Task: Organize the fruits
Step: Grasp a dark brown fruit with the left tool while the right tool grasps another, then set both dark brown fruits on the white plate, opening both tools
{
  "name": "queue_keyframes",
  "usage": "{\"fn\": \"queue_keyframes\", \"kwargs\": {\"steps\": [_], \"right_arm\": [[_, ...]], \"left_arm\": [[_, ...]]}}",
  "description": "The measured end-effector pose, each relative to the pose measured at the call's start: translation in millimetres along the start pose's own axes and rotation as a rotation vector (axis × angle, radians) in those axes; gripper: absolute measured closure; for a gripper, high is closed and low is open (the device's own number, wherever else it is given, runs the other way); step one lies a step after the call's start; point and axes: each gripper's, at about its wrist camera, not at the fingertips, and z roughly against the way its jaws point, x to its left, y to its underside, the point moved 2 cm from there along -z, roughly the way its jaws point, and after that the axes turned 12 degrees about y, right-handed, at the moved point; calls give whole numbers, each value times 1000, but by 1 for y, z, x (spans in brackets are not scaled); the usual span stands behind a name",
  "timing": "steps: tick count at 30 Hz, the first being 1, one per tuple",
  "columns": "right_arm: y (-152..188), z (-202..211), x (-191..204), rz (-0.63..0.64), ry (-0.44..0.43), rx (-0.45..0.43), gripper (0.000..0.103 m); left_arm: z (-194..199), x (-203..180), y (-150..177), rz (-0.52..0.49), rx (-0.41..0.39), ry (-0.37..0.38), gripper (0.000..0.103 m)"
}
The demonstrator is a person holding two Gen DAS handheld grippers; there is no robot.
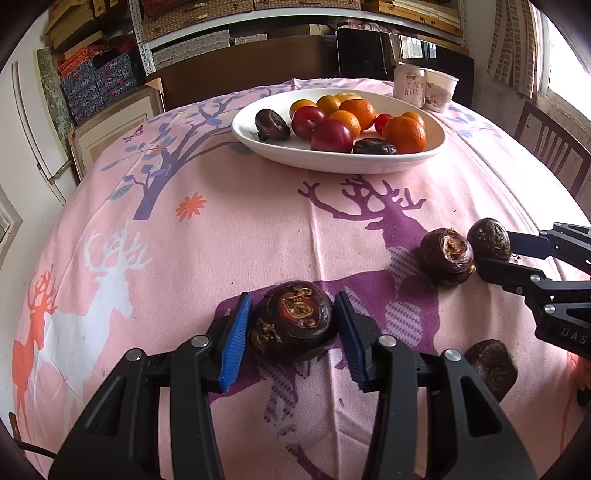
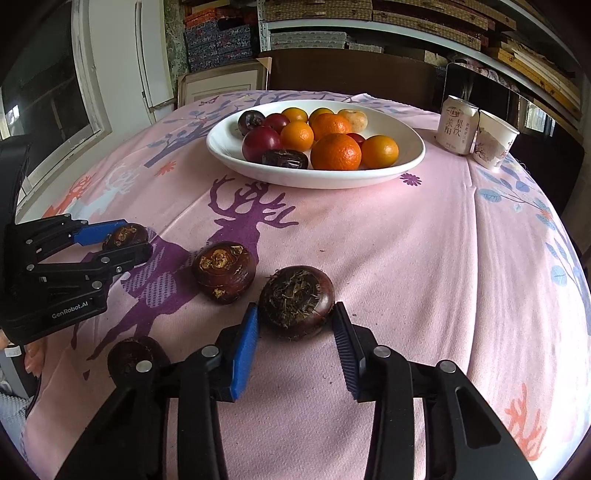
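Pink cloth [image 1: 236, 229]; chestnut [image 1: 293, 320] (dark, scarred).

A pink tablecloth [image 2: 406, 258] printed with purple deer, trees and flowers covers the table. At its far right edge stands a drink can [image 2: 457, 124] with Chinese lettering, upright, and a white paper cup [image 2: 493, 141] sits just to the can's right, touching or nearly touching it. Beyond the can, shelves [image 2: 369, 18] hold stacked boxes and woven mats. A wooden chair [image 1: 550, 144] stands right of the can.
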Motion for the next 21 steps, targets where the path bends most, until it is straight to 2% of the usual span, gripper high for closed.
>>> {"fn": "queue_keyframes", "kwargs": {"steps": [7,11,14,17,21], "right_arm": [[0,1,0,2,-12,-2,62],[-1,8,-3,-19,-29,-30,62],[-11,20,-15,-76,-67,-79,62],[-34,27,-37,-167,-100,-114,62],[-75,19,-58,-227,-64,-135,62]], "left_arm": [[5,3,3,19,-14,25,59],[15,-4,-2,-3,-71,19,59],[19,-6,-22,-11,-93,30,59],[21,-9,-57,-29,-131,19,59],[10,-8,-103,-10,-170,22,58]]}}
